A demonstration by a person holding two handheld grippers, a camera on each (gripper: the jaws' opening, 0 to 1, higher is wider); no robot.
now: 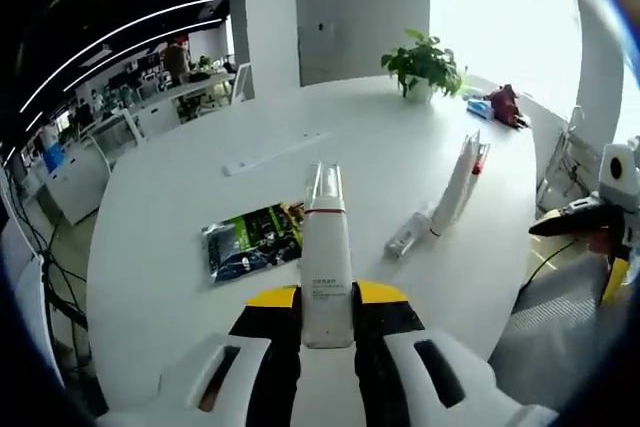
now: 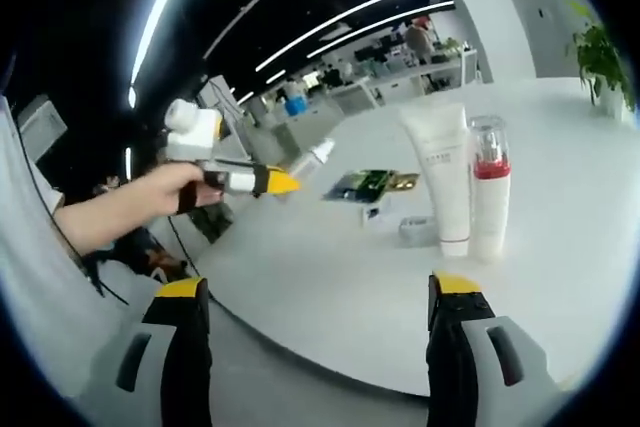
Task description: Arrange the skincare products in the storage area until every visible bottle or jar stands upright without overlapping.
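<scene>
Gripping a white bottle with a clear cap (image 1: 327, 247) between closed yellow-tipped jaws, the left tool (image 1: 327, 297) holds it above the white desk (image 1: 180, 207), with a green packet (image 1: 252, 240) lying flat at 9 o'clock of the bottle. At 2 o'clock of that bottle, a white tube (image 1: 456, 187) and a red-banded bottle (image 1: 478, 169) stand upright, touching, and a small clear bottle (image 1: 407, 234) lies on its side just beside their base. The right tool (image 2: 318, 292) is spread wide with nothing between its jaws, off the desk edge, the tube and red-banded bottle at its 1 o'clock.
</scene>
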